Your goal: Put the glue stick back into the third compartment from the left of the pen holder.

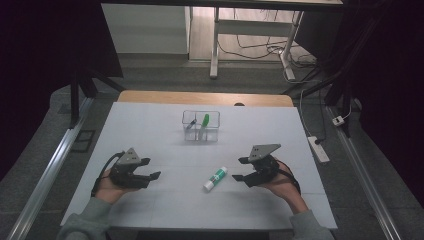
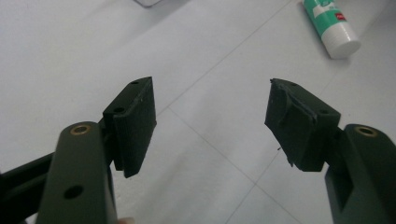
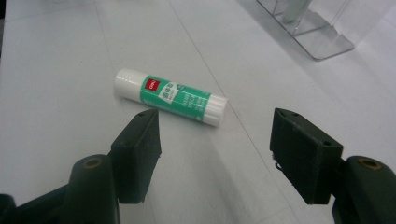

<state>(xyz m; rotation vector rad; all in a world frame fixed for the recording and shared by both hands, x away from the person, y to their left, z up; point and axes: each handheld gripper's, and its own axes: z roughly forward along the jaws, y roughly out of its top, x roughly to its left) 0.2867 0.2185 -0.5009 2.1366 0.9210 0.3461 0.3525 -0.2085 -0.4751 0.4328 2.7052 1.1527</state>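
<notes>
1. Both black two-jaw grippers sit toward the near edge of the white table [image 1: 150, 125], each held in one of the person's hands.
2. Left gripper [image 1: 151, 168], toward the near-left corner, has its jaws spread wide with nothing between them; the left gripper view [image 2: 210, 121] shows bare white surface in the gap.
3. Right gripper [image 1: 241, 169], toward the near-right side, is likewise wide open and holds nothing, as the right gripper view [image 3: 215, 154] confirms.
4. Between the two grippers, nearer the right one, a green-and-white cylindrical glue stick [image 1: 215, 178] lies on its side on the table, touching neither gripper. It lies just beyond the right gripper's jaws [image 3: 171, 97] and at the upper right of the left gripper view [image 2: 330, 26].
5. Farther back, around the table's middle, stands a clear plastic rectangular organiser box [image 1: 200, 125] with a green pen-like item [image 1: 204, 121] leaning inside.
</notes>
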